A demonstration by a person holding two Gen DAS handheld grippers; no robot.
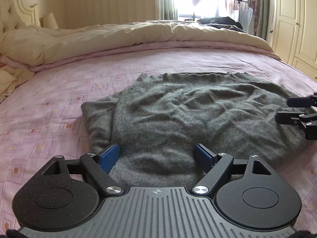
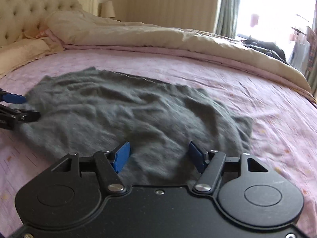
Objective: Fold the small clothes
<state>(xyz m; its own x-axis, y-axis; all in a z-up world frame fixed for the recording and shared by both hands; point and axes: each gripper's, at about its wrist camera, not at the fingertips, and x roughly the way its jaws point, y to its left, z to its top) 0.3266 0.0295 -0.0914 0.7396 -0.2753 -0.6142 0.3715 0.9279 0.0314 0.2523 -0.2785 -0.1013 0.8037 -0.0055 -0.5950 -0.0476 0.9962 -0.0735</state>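
Note:
A grey fuzzy sweater point(image 1: 178, 111) lies crumpled and mostly flat on the pink patterned bedsheet point(image 1: 49, 119), with one sleeve folded in at its left side. My left gripper point(image 1: 156, 154) stands open over the sweater's near edge, blue pads wide apart, cloth lying between them but not pinched. My right gripper point(image 2: 159, 154) is also open over the near edge of the sweater point(image 2: 128, 109), further right. Each gripper shows in the other's view: the right gripper point(image 1: 283, 109) at the sweater's right side, the left gripper point(image 2: 32, 107) at its left side.
A beige duvet point(image 1: 118, 37) is bunched along the far side of the bed, with pillows point(image 2: 21, 49) by the tufted headboard point(image 2: 29, 6). Dark clothing point(image 1: 220, 22) lies at the far end by the window. White wardrobe doors point(image 1: 293, 29) stand to the right.

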